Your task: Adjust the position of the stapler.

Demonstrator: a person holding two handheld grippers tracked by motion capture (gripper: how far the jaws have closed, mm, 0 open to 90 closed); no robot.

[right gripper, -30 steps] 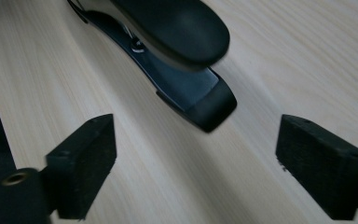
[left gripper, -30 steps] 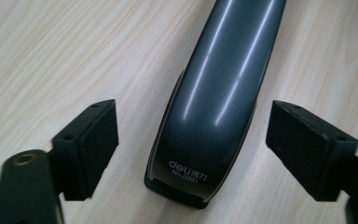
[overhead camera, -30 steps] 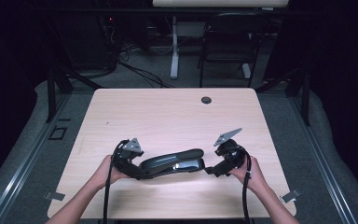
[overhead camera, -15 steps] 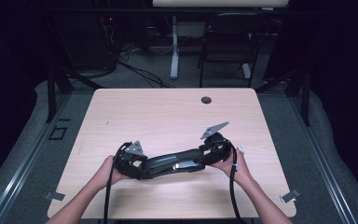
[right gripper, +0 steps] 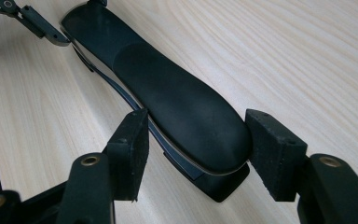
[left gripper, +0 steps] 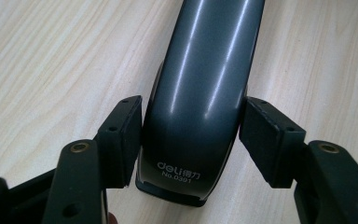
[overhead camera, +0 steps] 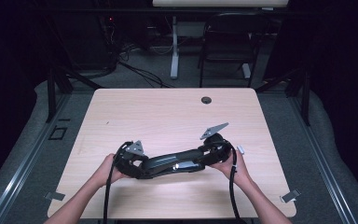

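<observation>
Left tongs [left gripper: 189,140]: pads pressed on both sides of the glossy dark grey long-arm stapler [overhead camera: 175,162], at its end marked "deli No.0391". Right tongs [right gripper: 196,151]: partly open astride the stapler's opposite, matte black end; one pad touches, the other sits just beside it. Stapler: lying lengthwise on the pale wood-grain table [overhead camera: 168,112], near its front edge. Hands: left hand [overhead camera: 106,170] and right hand [overhead camera: 235,164] reach in from below, tongs facing each other. Lettering legible from left gripper view.
</observation>
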